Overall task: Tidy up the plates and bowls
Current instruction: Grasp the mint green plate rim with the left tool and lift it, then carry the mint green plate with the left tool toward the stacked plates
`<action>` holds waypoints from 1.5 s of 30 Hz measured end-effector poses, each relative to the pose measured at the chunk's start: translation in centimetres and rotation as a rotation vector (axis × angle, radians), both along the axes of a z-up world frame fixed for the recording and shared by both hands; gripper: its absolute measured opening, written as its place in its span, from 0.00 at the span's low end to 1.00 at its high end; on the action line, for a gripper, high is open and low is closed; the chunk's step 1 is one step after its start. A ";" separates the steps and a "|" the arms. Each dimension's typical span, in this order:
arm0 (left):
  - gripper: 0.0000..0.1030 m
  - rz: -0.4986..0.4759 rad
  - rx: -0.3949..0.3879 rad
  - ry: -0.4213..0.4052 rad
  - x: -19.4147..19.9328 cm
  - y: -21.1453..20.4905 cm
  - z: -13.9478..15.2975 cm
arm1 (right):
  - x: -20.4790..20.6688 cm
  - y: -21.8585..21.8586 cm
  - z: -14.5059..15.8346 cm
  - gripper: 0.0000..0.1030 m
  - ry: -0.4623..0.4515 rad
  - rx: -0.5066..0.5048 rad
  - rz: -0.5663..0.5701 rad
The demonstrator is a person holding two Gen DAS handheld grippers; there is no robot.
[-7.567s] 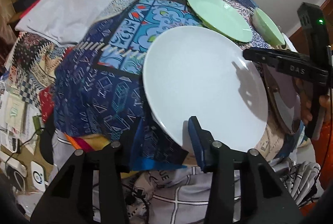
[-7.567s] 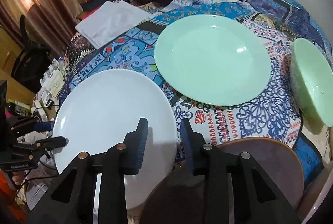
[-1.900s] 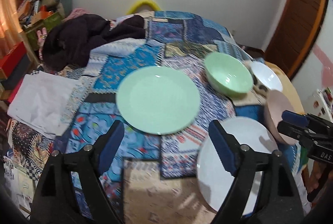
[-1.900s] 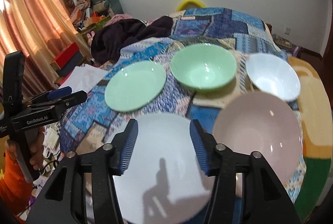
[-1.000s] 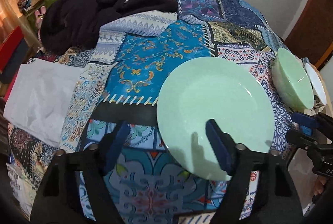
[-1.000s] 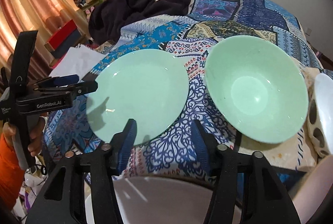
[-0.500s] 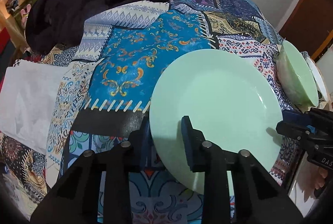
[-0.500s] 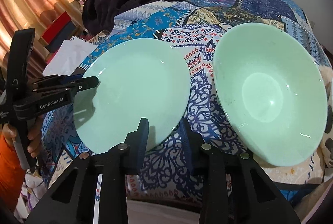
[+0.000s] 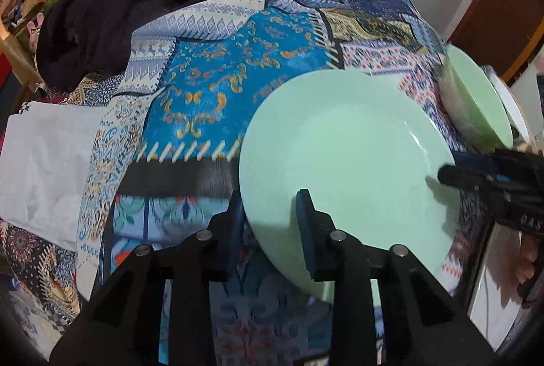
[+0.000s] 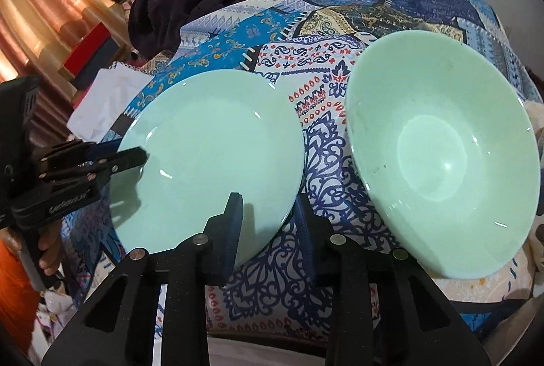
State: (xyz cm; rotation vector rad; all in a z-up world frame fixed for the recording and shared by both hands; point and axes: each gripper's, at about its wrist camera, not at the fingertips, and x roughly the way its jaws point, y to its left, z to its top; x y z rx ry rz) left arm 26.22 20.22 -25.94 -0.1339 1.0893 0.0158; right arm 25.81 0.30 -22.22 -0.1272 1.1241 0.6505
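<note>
The green plate (image 9: 346,162) lies on the patterned cloth (image 9: 217,83) beside the green bowl (image 10: 442,168). Both claws, wide a second ago, have narrowed onto its rim: left claw (image 9: 270,216) and right claw (image 10: 267,216) grip opposite edges, ready to lift
</note>
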 end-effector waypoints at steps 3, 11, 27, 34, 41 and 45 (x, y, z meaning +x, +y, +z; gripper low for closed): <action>0.29 -0.010 0.012 0.006 -1.5 -0.5 0.1 | -0.3 0.1 0.0 0.28 -0.005 -0.004 0.010; 0.29 0.003 -0.006 0.020 -4.9 -0.9 0.1 | -1.1 0.4 0.0 0.28 0.007 0.008 0.052; 0.30 0.060 -0.004 -0.015 -4.3 -0.4 -0.2 | -1.2 1.6 -0.5 0.30 -0.017 -0.030 0.082; 0.30 0.086 -0.022 -0.025 -4.9 -0.1 0.4 | -1.9 1.5 0.6 0.30 -0.055 0.007 0.078; 0.30 0.098 -0.034 -0.059 -5.9 0.0 2.4 | -2.3 1.3 2.7 0.30 -0.092 0.061 0.071; 0.30 0.096 -0.038 -0.092 -6.8 -0.2 4.1 | -2.9 1.0 4.0 0.30 -0.110 0.076 0.068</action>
